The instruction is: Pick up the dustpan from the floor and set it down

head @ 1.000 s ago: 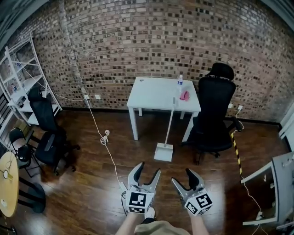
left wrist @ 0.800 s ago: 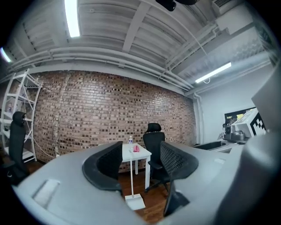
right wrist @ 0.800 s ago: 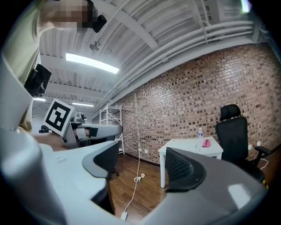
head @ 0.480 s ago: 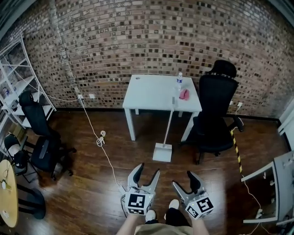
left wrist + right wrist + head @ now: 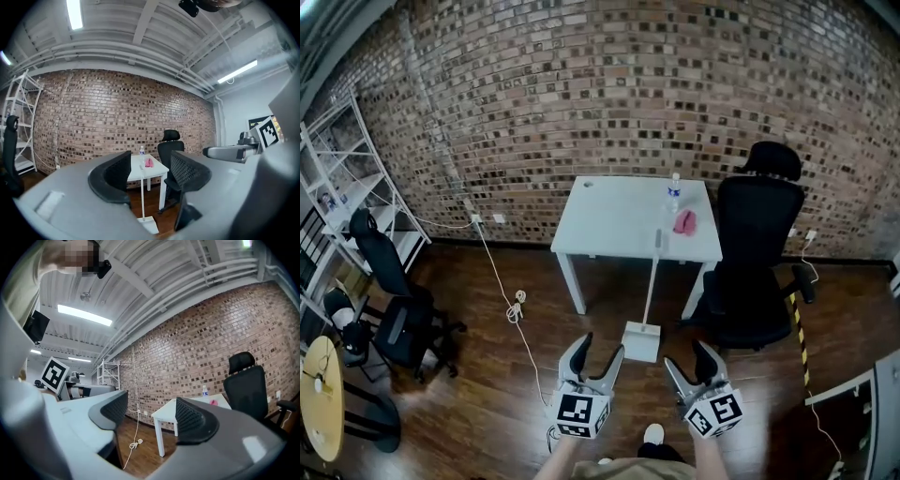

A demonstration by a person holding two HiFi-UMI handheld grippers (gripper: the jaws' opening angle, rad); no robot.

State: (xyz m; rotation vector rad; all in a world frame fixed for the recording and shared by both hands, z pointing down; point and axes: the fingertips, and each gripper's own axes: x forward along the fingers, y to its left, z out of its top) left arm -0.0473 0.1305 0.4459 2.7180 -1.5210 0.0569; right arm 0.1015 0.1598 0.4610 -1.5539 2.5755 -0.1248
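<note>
Beyond left claw (image 5: 149,165), open, empty: dustpan (image 5: 148,224); right claw (image 5: 151,406), likewise, faces table (image 5: 160,437) instead.

Evenly lit w/ ceiling strip lights (image 5: 75,14), strong fisheye warp, dark corners

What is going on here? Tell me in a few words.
A person holds the left tongs and the right tongs, both open and empty, pointing level toward a white dustpan. The right pair has just closed slightly, with nothing between its jaws. The dustpan stands on the wooden floor in front of the white table, its long handle upright, and neither pair touches it yet.
</note>
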